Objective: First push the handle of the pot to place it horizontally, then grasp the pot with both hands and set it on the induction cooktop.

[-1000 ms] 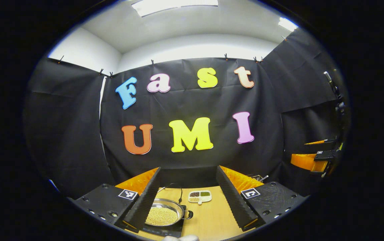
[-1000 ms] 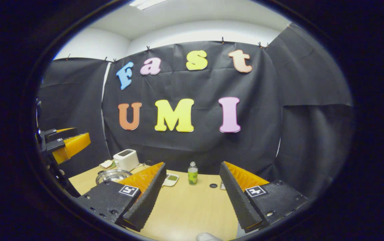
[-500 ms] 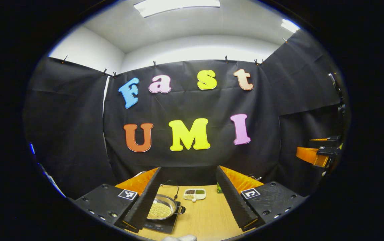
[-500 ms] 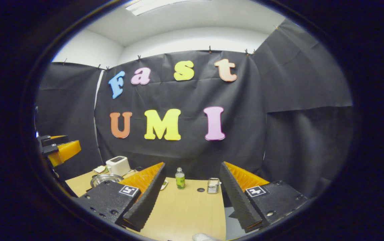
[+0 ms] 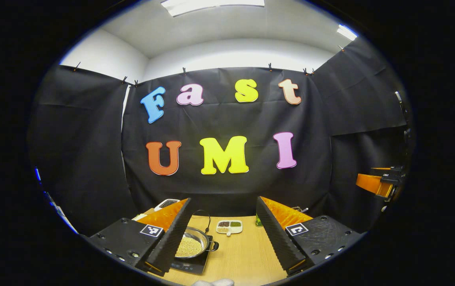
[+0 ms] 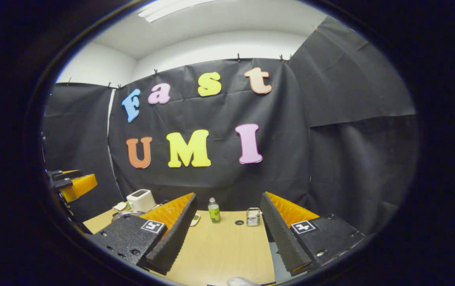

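Two grippers are held above the wooden table (image 5: 247, 258), both with jaws spread wide and nothing between the fingers. In the left gripper view, the left gripper (image 5: 224, 234) hangs clear of the work, well apart from every item. Beyond its left finger, the pot (image 5: 195, 244) sits on the induction cooktop (image 5: 189, 265), with pale yellow beans filling its bowl. One small side handle (image 5: 214, 246) of the pot projects toward the middle of the table. A divided dish (image 5: 229, 227) of mixed grains lies farther back, near the black cloth wall. At the far right edge of the same view the right gripper (image 5: 378, 183) appears, held high and apart from the table.

In the right gripper view, the right gripper (image 6: 227, 234) likewise grips nothing. Past its fingers stand a green-labelled bottle (image 6: 213, 210), a small metal rack (image 6: 253, 217) and a dark ring (image 6: 239, 223). A white toaster (image 6: 141, 200) stands at the back left.
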